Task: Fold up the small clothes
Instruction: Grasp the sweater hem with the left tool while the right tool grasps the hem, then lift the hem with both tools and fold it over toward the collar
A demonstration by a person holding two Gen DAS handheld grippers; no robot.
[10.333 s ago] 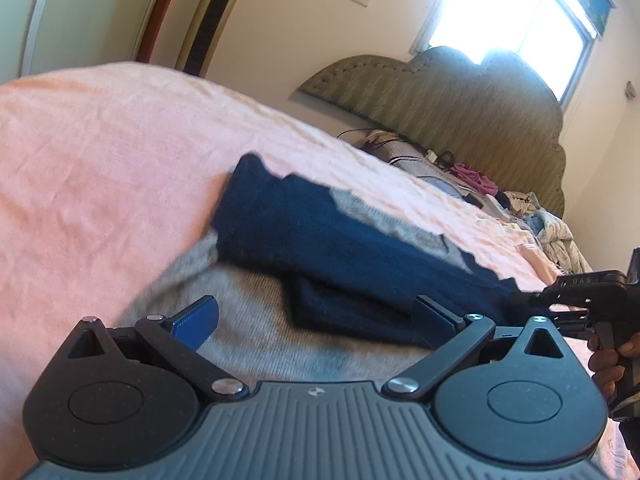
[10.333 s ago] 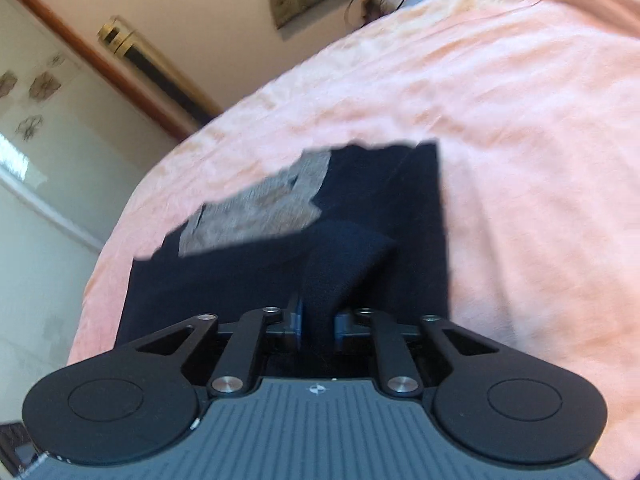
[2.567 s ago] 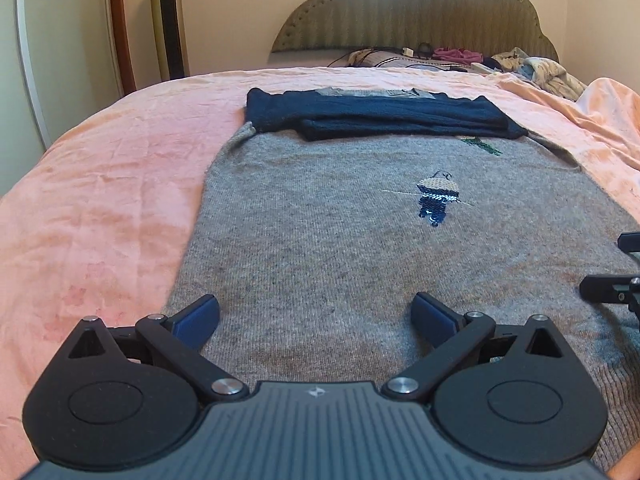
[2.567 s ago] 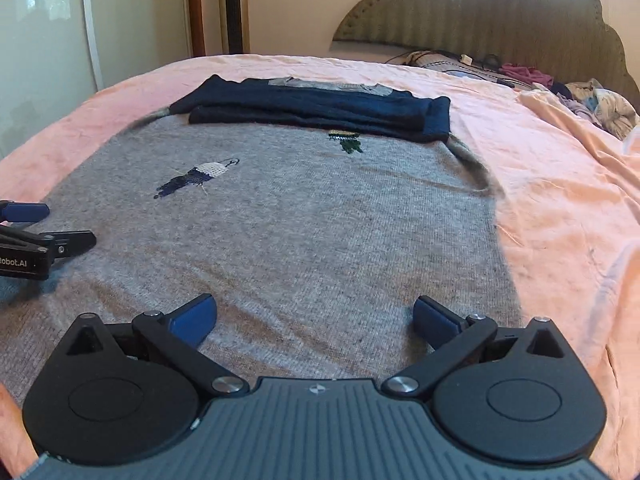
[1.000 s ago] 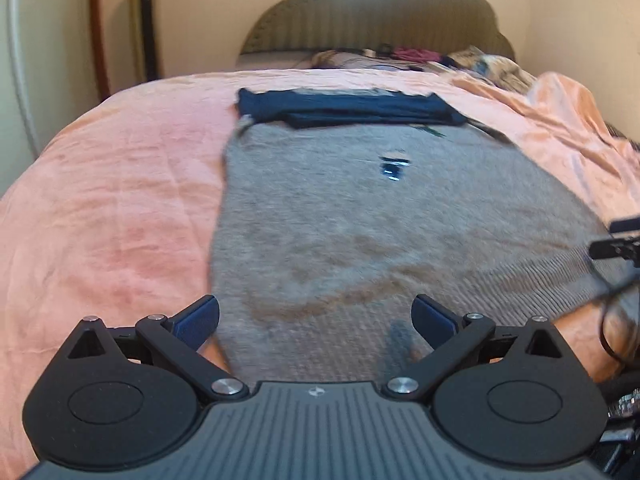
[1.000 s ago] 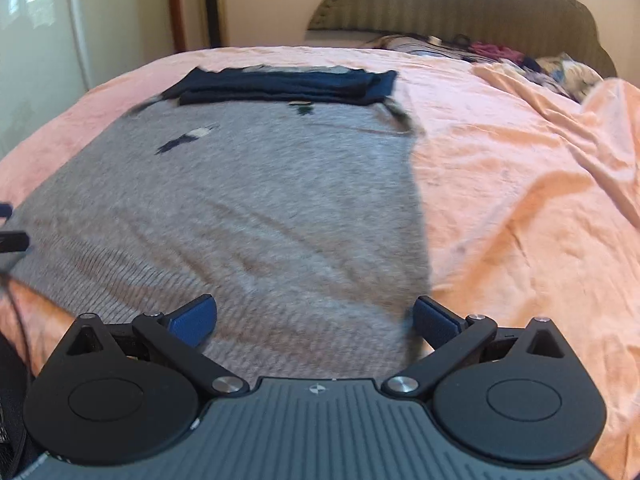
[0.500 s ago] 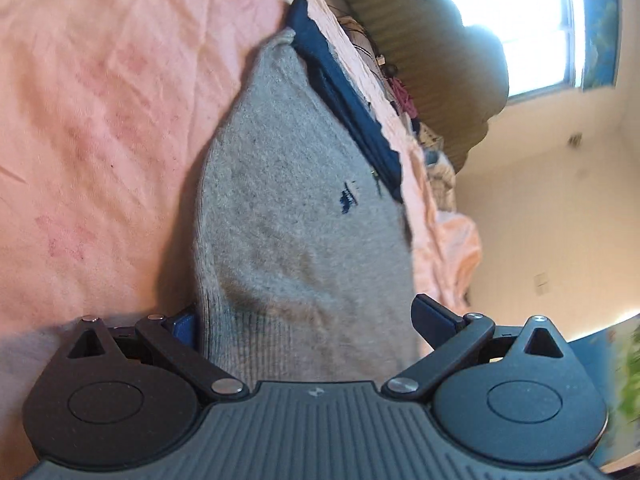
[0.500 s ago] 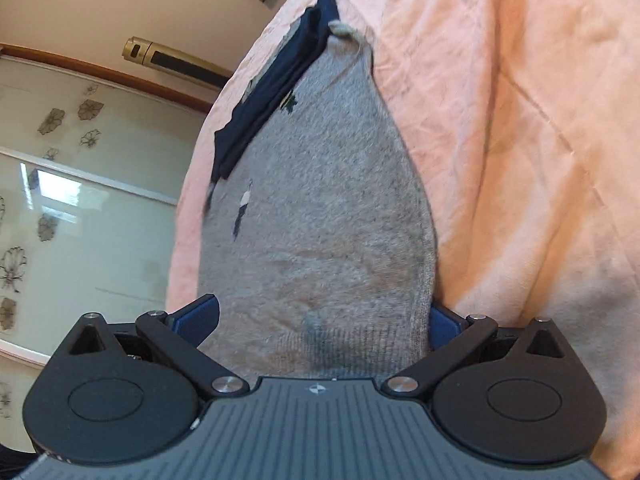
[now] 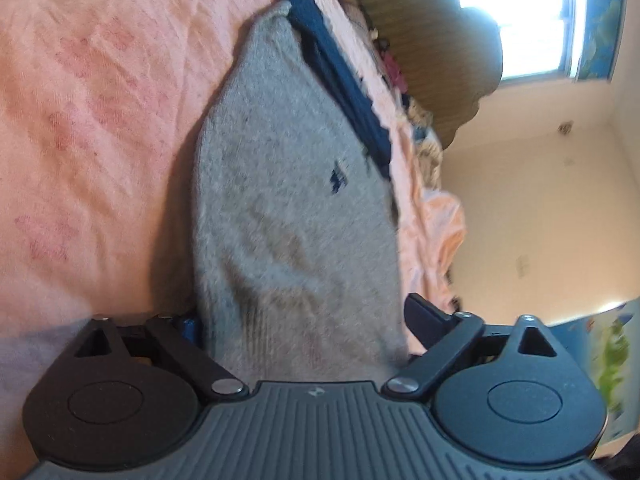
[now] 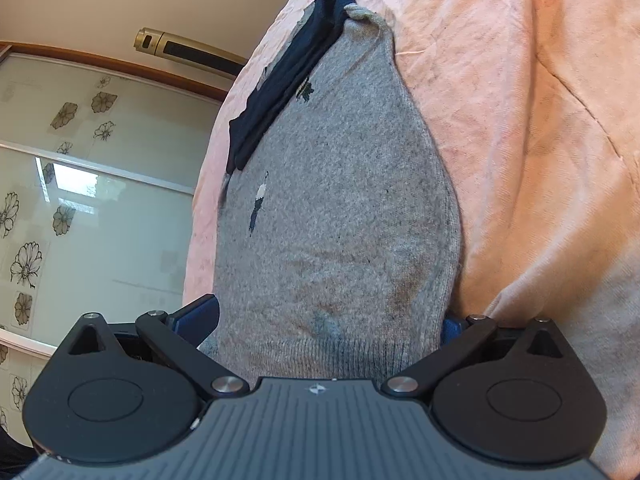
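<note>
Grey sweater lies flat on the pink bed, hem between both spread grippers. Left gripper is closing; right gripper seemingly not yet pinching. Bite both hem corners evenly before lifting.

Both wrist views, rolled, look close along grey sweater; left perhaps blurred.

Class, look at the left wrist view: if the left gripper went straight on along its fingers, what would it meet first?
Most likely the grey sweater: its ribbed hem already lies between the closing fingers of the left gripper. Depth is hard to judge here.
</note>
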